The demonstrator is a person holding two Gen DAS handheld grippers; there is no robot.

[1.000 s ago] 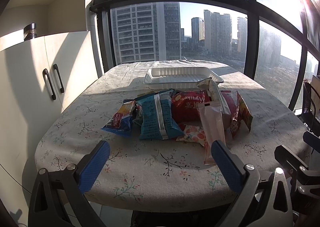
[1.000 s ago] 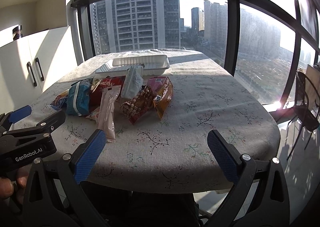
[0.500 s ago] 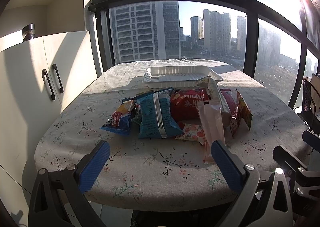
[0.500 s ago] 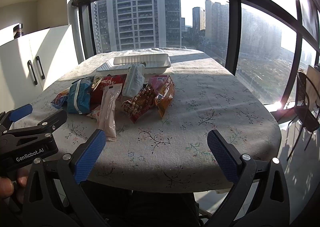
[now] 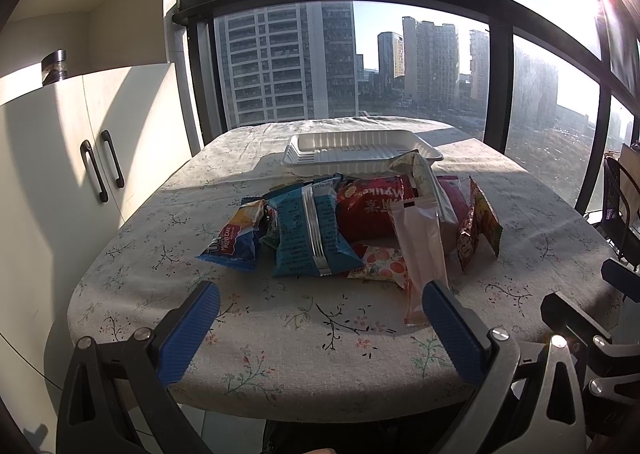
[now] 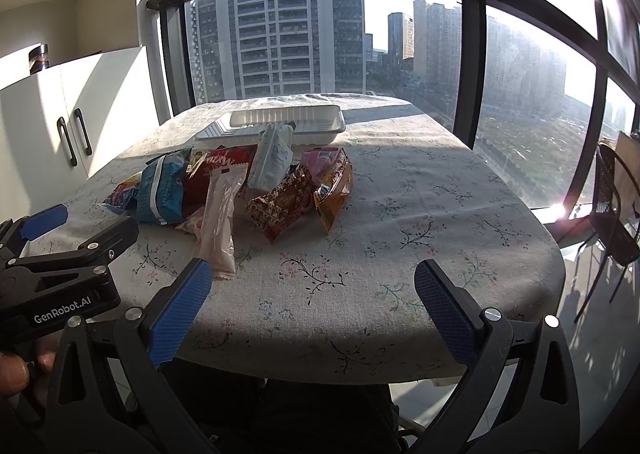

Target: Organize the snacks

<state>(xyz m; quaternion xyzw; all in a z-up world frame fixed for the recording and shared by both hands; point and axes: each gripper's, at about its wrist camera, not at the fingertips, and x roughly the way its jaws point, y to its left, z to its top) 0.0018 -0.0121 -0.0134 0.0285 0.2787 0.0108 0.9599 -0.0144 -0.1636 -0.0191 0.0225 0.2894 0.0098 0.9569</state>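
Observation:
A pile of snack packets lies mid-table: a teal packet (image 5: 312, 230), a blue packet (image 5: 236, 242), a red bag (image 5: 372, 210), a long pale pink packet (image 5: 420, 254), brown and orange packets (image 6: 304, 194). A white plastic tray (image 5: 360, 150) sits behind the pile; it also shows in the right wrist view (image 6: 288, 122). My left gripper (image 5: 320, 318) is open and empty over the table's near edge, short of the pile. My right gripper (image 6: 312, 302) is open and empty at the near edge, right of the pile.
The round table (image 5: 160, 254) has a floral cloth. White cupboards (image 5: 80, 174) stand at the left. Large windows are behind. A dark chair (image 6: 612, 206) stands at the right. The left gripper's body (image 6: 60, 274) shows at the left of the right wrist view.
Both grippers have edged slightly forward and up toward the table; the pile looks a little nearer. Nothing was grasped or moved.

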